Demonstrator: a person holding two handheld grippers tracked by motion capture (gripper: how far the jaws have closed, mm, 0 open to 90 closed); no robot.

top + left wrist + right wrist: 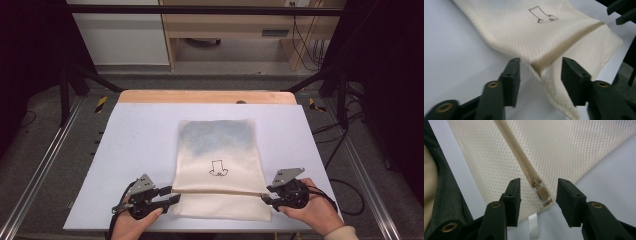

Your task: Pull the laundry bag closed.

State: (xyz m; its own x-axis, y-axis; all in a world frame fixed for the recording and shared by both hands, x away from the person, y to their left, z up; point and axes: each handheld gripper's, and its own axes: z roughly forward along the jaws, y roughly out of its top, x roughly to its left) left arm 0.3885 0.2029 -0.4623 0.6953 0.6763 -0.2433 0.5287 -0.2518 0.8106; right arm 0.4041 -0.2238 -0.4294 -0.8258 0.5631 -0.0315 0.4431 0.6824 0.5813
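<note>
High view: a cream mesh bag (217, 165) lies flat near the middle of a pale worktop (135, 145), its lower edge close to the person's side. A small black line drawing (218, 168) is printed on the bag, and a tan zip (220, 190) runs straight across it near the lower end. The left tongs (176, 195) sit at the zip's left end, held by the person's left hand (131, 222). The right tongs (265, 195) sit at the zip's right end, held by the right hand (312, 210). A grey 3-cornered plate tops each tool.

Left gripper view: the 2 black jaws stand apart, with a wide gap between them. The corner of the bag (544, 37), where the zip (564, 45) ends, rises into that gap without being pinched by either jaw. The fabric here lifts off the worktop (456, 57) in a soft fold. The other tongs (621, 11) appear at the upper right.

Right gripper view: these jaws are also spread wide and grip nothing. The zip's slider and its pull tab (544, 195) lie between them at the bag's edge, clear of both jaws. Mesh (564, 147) spreads beyond.
</note>
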